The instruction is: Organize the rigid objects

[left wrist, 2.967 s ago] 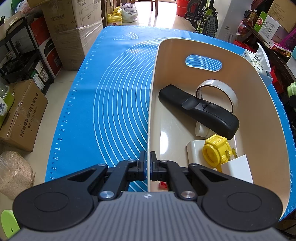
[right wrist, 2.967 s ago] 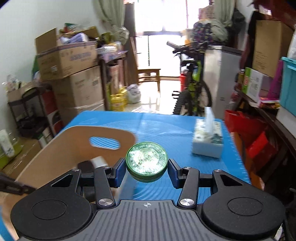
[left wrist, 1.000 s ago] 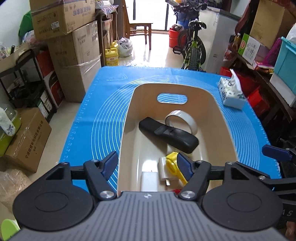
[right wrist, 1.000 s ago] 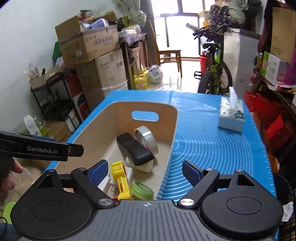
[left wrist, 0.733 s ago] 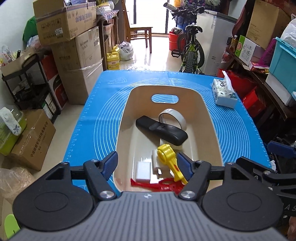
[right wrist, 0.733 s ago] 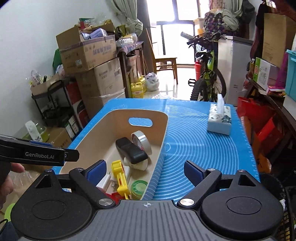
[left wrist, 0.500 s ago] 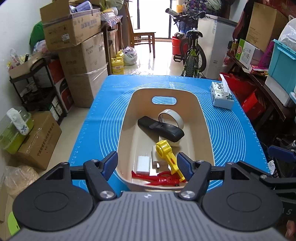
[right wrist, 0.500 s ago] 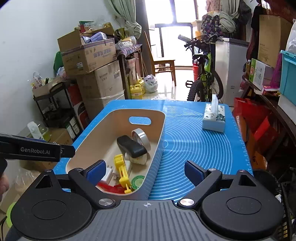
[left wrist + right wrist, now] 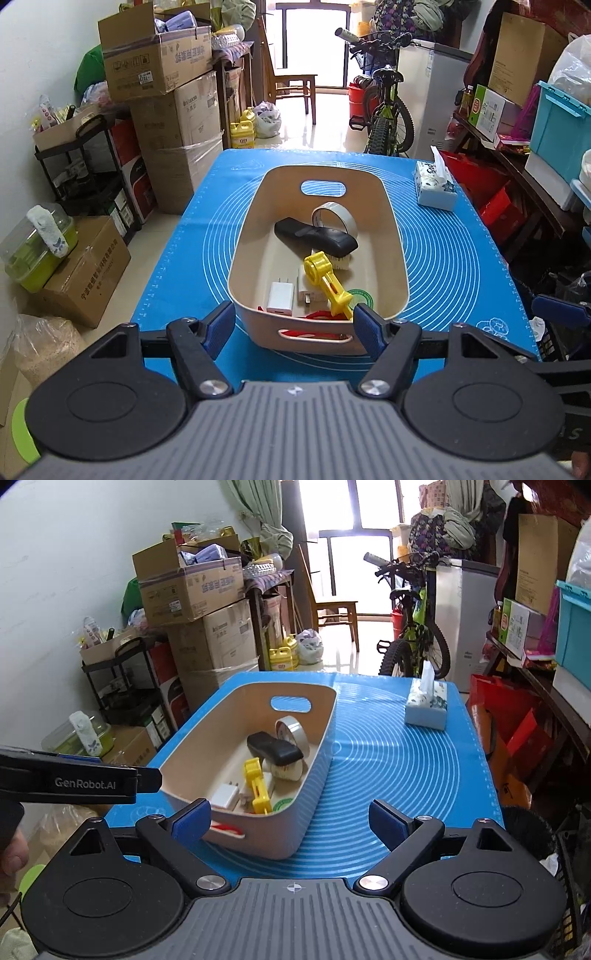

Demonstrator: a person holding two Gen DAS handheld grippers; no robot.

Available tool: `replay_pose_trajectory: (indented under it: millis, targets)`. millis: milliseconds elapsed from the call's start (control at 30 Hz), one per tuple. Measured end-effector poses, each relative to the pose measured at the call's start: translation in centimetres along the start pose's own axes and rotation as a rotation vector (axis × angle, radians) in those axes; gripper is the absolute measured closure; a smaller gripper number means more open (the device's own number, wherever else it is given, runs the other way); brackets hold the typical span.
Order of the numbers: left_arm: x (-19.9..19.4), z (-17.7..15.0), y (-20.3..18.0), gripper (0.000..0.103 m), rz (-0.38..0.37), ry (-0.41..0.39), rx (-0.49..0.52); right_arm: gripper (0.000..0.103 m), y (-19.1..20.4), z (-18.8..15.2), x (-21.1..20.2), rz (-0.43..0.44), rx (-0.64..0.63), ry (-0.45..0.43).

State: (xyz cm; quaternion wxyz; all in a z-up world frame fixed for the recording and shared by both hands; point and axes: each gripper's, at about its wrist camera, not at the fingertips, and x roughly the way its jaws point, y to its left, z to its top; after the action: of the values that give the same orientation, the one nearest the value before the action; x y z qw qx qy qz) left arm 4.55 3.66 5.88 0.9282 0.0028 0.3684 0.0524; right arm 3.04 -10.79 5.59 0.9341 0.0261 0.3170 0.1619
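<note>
Both tongs were held back from the tabletop (image 9: pixel 461 258), spread wide and gripping nothing. The left tongs (image 9: pixel 293 326) hung over the near edge of the blue mat (image 9: pixel 207 240), in line with the beige bin (image 9: pixel 393 236). The right tongs (image 9: pixel 291 818) sat at about 4 o'clock of the bin, above bare mat.

Inside the bin lay a tape roll (image 9: pixel 334 218) at its 12 o'clock end, touching a black brush (image 9: pixel 316 234) just nearer. A yellow plastic tool (image 9: pixel 327 282) lay at the middle, with a white charger (image 9: pixel 280 297) at its 9 o'clock side and a green tin (image 9: pixel 362 297) at 4 o'clock. A red item (image 9: pixel 319 315) showed at the near wall. A tissue box (image 9: pixel 436 184) stood well apart at the bin's 2 o'clock.
</note>
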Motion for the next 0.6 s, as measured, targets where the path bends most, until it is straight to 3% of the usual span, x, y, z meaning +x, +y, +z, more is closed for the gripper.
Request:
replay_pose_trajectory:
  millis: [600]
  targets:
    - [-1.2, -4.9, -1.4, 0.032, 0.014, -0.074, 0.061, 0.010, -0.4, -4.2, -1.9, -0.002, -0.005, -0.016]
